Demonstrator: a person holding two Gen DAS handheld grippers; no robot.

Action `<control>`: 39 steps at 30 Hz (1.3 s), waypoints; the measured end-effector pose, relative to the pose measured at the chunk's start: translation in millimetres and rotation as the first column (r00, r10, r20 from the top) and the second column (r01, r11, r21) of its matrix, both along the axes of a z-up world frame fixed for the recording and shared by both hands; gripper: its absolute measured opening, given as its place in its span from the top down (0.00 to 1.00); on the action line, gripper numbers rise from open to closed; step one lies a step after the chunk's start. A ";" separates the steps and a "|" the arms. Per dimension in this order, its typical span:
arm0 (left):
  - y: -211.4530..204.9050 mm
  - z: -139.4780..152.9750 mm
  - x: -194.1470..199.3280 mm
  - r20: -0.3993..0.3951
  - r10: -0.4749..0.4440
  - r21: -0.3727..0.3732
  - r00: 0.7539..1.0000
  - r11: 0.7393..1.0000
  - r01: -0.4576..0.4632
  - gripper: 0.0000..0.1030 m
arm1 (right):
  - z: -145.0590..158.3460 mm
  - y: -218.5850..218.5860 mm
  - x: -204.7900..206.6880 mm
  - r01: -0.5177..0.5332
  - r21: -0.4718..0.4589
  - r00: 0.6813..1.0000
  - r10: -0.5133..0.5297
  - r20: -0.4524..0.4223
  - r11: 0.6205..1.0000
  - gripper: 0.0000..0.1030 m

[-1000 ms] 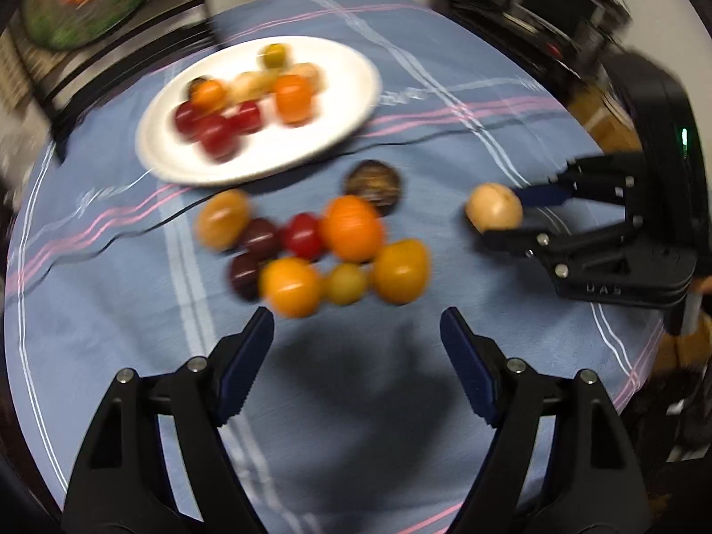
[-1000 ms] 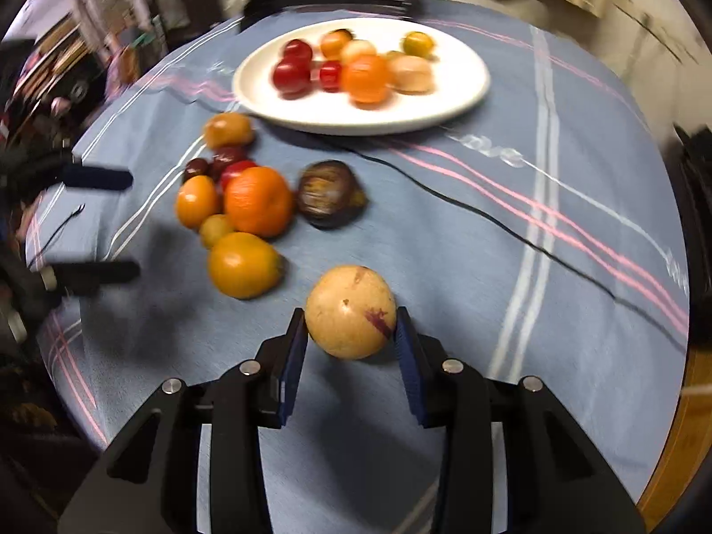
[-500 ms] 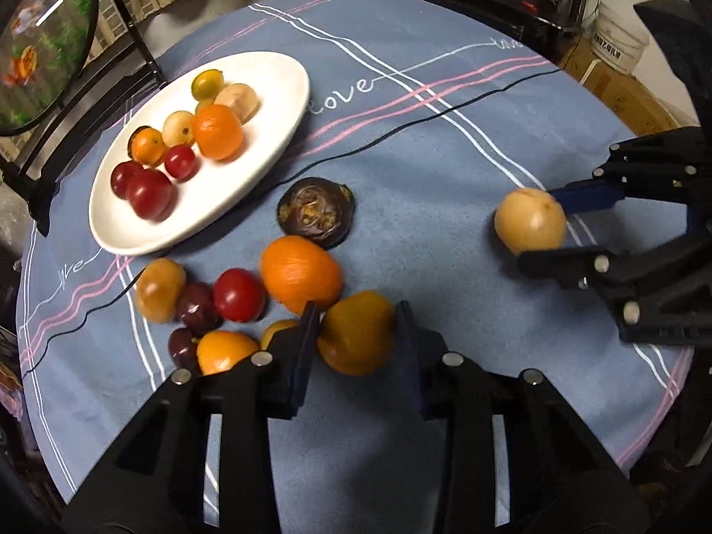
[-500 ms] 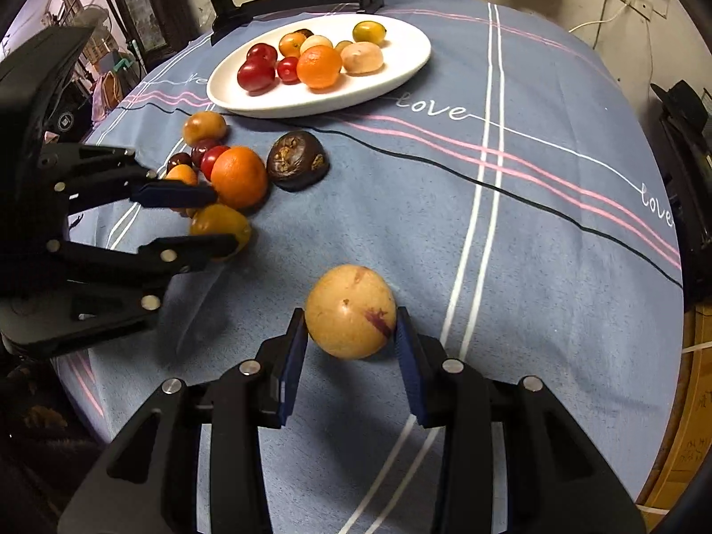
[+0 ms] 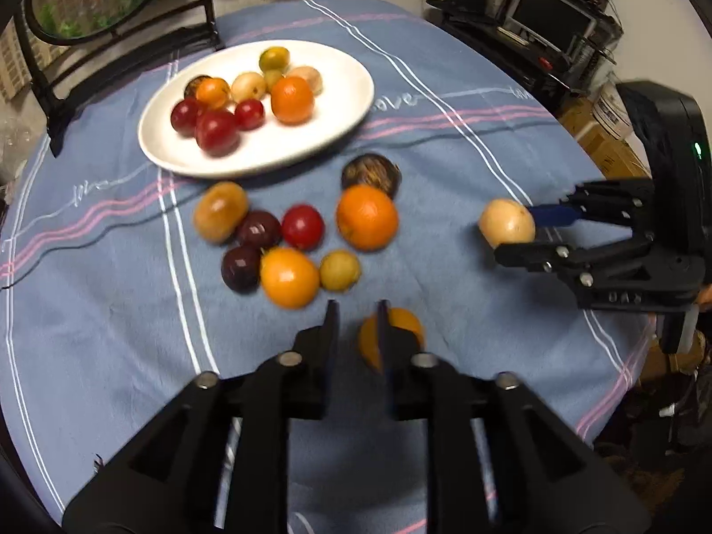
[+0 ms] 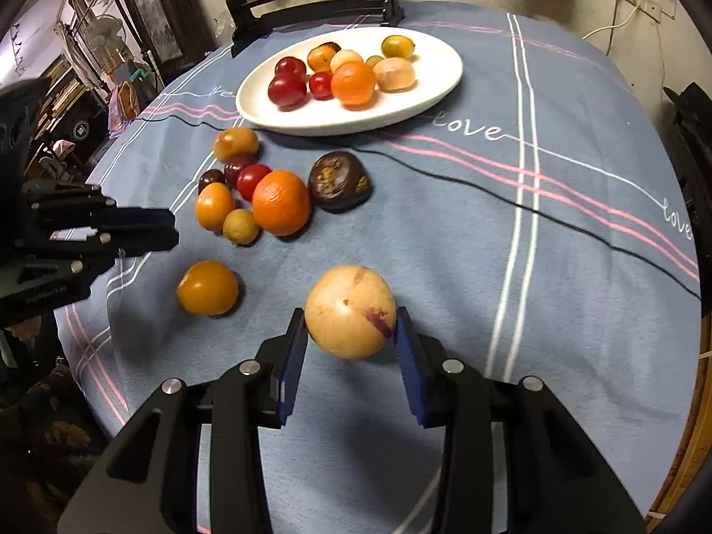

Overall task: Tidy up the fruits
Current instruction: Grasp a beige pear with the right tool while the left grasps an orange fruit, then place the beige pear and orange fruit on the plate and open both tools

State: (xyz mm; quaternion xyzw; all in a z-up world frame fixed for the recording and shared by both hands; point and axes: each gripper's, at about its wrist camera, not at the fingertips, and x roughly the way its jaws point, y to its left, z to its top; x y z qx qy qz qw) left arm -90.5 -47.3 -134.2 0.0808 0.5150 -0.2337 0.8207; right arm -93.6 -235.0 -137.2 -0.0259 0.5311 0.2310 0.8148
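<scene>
My left gripper (image 5: 356,311) hovers over the blue cloth in front of the loose fruit cluster (image 5: 307,240). Its jaws are closing the last bit, almost touching, with nothing between them. An orange-yellow fruit (image 5: 407,325) lies on the cloth just behind and right of its right finger; the right wrist view shows this fruit (image 6: 207,287) lying free below the left gripper (image 6: 171,229). My right gripper (image 6: 350,333) is shut on a pale yellow round fruit (image 6: 350,311) with a purple blotch, held just above the cloth. The white plate (image 5: 347,89) at the back holds several fruits.
A dark wrinkled fruit (image 6: 340,180) and a big orange (image 6: 281,208) sit at the cluster's right side. A black cable (image 6: 489,191) crosses the cloth. A black chair back (image 5: 133,44) stands behind the plate. Shelves with electronics (image 5: 547,31) are beyond the table's right edge.
Half a second ago the orange-yellow fruit sat between my left jaws. Now the jaws have closed past it and it lies beside the right finger. The right gripper still holds its fruit.
</scene>
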 end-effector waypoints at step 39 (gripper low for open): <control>6.4 67.2 42.9 0.186 0.113 0.070 0.976 0.989 -0.128 0.63 | 73.8 37.1 20.2 -0.006 0.063 0.987 -0.004 0.161 0.998 0.61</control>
